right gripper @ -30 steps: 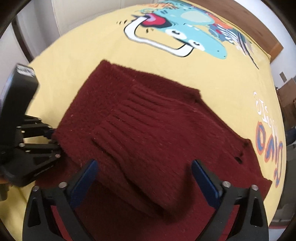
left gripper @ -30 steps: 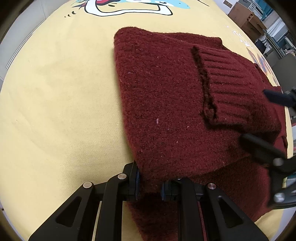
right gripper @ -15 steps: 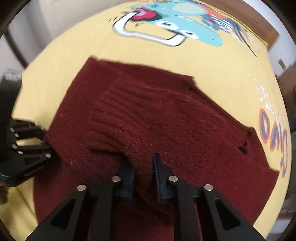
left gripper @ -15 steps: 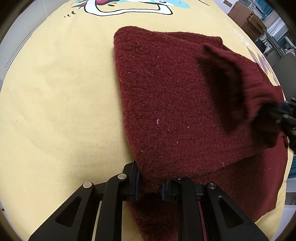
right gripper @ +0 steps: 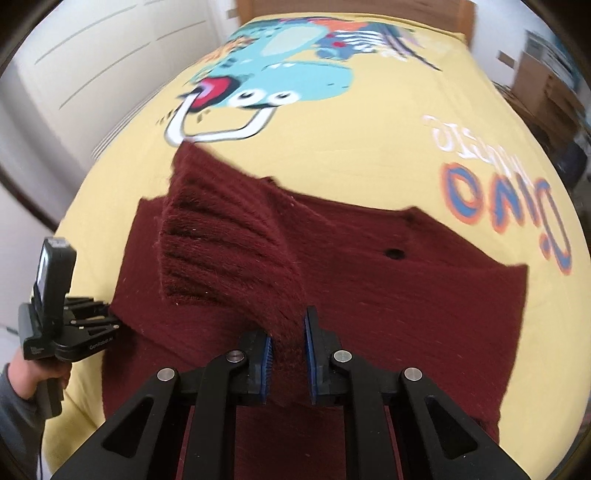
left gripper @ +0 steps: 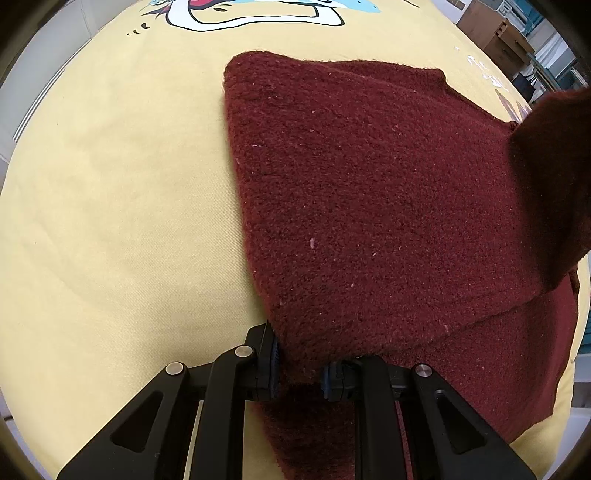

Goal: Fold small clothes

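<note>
A dark red knitted sweater (left gripper: pixel 369 192) lies partly folded on a yellow printed cloth (left gripper: pixel 110 184). My left gripper (left gripper: pixel 298 365) is shut on the sweater's near edge, low on the cloth. My right gripper (right gripper: pixel 287 349) is shut on the ribbed sleeve (right gripper: pixel 221 254) and holds it lifted above the sweater's body (right gripper: pixel 406 302). The lifted sleeve hangs at the right edge of the left wrist view (left gripper: pixel 554 177). The left gripper also shows at the left of the right wrist view (right gripper: pixel 88 325), at the sweater's edge.
The yellow cloth (right gripper: pixel 351 147) carries a blue cartoon print (right gripper: pixel 280 77) and orange lettering (right gripper: pixel 506 199) beyond the sweater. Furniture (left gripper: pixel 495 33) stands past the cloth's far right edge. A pale wall (right gripper: pixel 92 74) lies to the left.
My right gripper closed on the ribbed sleeve and lifted it up and off the sweater's body. My left gripper stayed shut on the sweater's edge.
</note>
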A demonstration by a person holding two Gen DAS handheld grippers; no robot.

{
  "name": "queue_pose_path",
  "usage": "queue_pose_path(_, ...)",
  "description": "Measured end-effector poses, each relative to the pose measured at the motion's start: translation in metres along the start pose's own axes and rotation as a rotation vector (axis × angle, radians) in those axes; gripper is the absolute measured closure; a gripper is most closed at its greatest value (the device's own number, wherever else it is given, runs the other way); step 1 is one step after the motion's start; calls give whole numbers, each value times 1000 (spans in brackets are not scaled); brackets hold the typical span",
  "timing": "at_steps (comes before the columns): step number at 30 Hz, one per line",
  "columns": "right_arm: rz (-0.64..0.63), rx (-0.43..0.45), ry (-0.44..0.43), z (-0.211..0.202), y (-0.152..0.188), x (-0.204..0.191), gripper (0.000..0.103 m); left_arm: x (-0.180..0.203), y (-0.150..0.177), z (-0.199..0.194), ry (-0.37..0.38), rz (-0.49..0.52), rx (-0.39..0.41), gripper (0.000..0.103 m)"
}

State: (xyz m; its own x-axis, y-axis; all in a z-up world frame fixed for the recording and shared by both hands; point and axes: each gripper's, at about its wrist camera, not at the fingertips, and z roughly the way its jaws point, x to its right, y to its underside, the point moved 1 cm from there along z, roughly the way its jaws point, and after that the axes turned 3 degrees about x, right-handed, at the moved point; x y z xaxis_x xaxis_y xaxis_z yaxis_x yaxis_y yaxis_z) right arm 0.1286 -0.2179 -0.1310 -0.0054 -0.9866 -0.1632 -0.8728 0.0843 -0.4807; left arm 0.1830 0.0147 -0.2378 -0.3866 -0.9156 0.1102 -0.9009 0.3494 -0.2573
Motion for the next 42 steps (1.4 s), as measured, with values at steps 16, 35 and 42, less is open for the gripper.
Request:
queue_pose_path(16, 181, -116, 99, 24, 55, 85, 83, 9, -4, 2, -23, 20, -14, 88)
queue_pose_path(35, 346, -131, 127, 0, 39, 160, 28, 16, -1, -2, -34, 31, -17, 88)
queue_pose_path(42, 289, -214, 84, 40, 55, 135, 60, 23, 3, -4, -48, 52, -17, 88)
